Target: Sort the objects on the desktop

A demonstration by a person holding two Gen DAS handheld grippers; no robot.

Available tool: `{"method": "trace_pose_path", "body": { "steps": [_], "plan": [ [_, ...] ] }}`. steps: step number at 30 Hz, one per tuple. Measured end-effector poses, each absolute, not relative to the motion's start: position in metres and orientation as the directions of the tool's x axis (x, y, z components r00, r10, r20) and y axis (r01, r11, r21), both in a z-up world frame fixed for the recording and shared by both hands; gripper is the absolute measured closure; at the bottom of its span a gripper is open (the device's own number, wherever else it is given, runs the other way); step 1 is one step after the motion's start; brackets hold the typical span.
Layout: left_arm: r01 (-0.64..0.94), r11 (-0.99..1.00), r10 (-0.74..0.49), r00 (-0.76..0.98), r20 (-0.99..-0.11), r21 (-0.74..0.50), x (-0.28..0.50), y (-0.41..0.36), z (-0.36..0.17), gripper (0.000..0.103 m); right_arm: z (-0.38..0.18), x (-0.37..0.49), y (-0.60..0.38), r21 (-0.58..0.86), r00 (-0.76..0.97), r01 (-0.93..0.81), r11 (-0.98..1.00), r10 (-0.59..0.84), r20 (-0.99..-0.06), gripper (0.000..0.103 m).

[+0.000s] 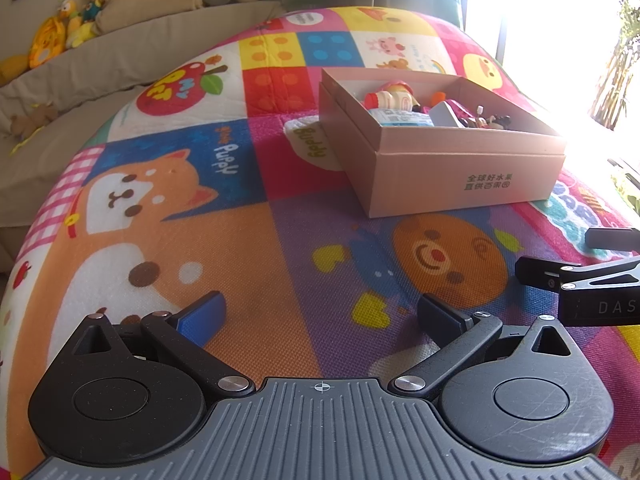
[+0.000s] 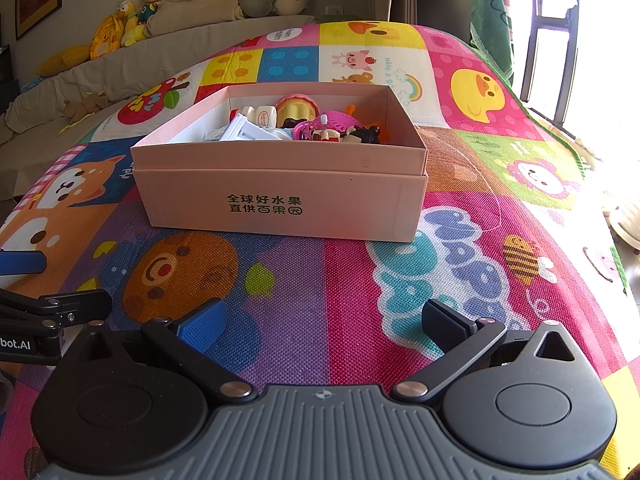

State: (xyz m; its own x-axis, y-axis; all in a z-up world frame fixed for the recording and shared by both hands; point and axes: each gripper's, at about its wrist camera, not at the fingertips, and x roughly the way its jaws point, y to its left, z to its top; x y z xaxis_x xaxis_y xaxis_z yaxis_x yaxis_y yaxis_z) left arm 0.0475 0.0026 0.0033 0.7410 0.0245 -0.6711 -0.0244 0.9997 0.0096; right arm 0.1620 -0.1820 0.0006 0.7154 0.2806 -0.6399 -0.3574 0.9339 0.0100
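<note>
A pink cardboard box (image 1: 460, 176) (image 2: 280, 200) stands on the colourful play mat (image 1: 248, 240) (image 2: 340, 280). Several small items lie inside it: a small white bottle (image 1: 386, 100) (image 2: 260, 115), a pink and yellow toy (image 2: 297, 107), a white block (image 2: 246, 130) and dark figurines (image 2: 362, 135). My left gripper (image 1: 320, 314) is open and empty, low over the mat, short of the box. My right gripper (image 2: 322, 322) is also open and empty, in front of the box. Each gripper shows at the edge of the other's view: the right gripper's fingers (image 1: 540, 274), the left gripper's fingers (image 2: 76, 306).
A beige sofa (image 1: 60, 112) (image 2: 60, 80) with plush toys (image 1: 52, 40) (image 2: 112, 32) runs along the mat's left and far side. A bright window (image 1: 540, 20) with a dark frame (image 2: 536, 40) lies to the right. A green plush (image 2: 490, 16) stands at the far right.
</note>
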Motion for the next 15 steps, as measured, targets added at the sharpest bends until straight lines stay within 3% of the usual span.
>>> {"method": "trace_pose_path", "body": {
  "steps": [15],
  "plan": [
    [-0.019, 1.0, 0.022, 0.739, -0.673, 0.012, 0.0479, 0.0024, 0.0042, 0.0, 0.0004, 0.1615, -0.1813, 0.01, 0.715, -0.357, 0.934, 0.28, -0.64, 0.0]
  ]
}}
